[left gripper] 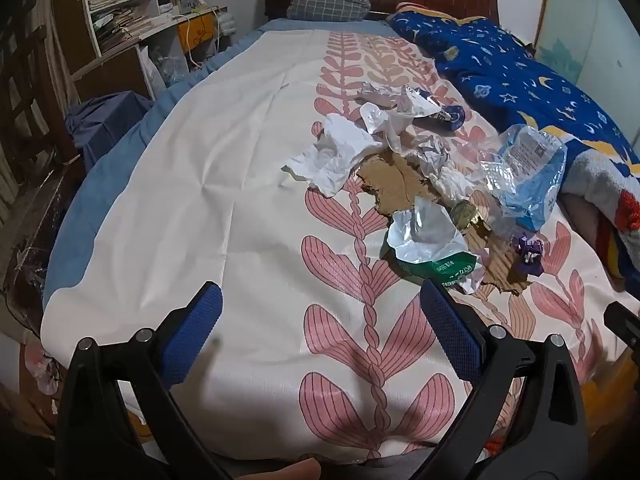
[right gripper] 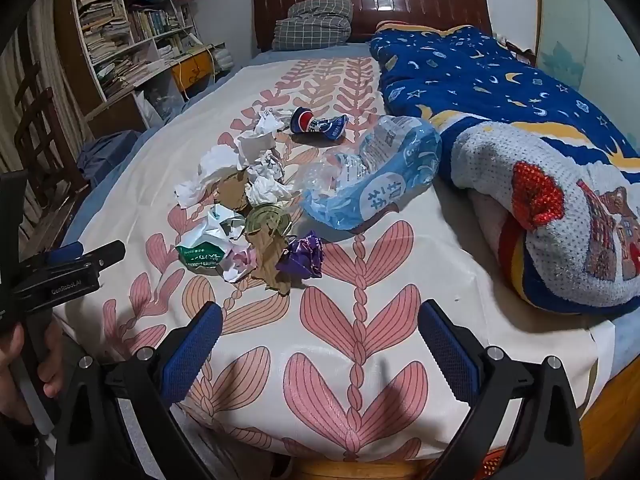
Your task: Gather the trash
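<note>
A pile of trash lies on the leaf-patterned sheet (left gripper: 240,208) of a bed: crumpled white paper (left gripper: 336,152), torn cardboard (left gripper: 394,186), a green-and-white wrapper (left gripper: 430,248) (right gripper: 208,246), a purple wrapper (left gripper: 529,256) (right gripper: 304,256), a clear blue plastic bag (left gripper: 528,168) (right gripper: 372,176) and a crushed blue can (right gripper: 316,124). My left gripper (left gripper: 320,312) hovers open over the near end of the bed, short of the green wrapper. My right gripper (right gripper: 320,328) is open too, nothing between its blue pads, below the purple wrapper.
A blue star-print quilt (right gripper: 500,80) and a rolled fleece blanket (right gripper: 560,216) fill the bed's right side. Checked pillows (right gripper: 316,24) rest at the headboard. Bookshelves (right gripper: 128,28) and a chair (right gripper: 40,128) stand left. A hand holds the left gripper's body (right gripper: 60,276).
</note>
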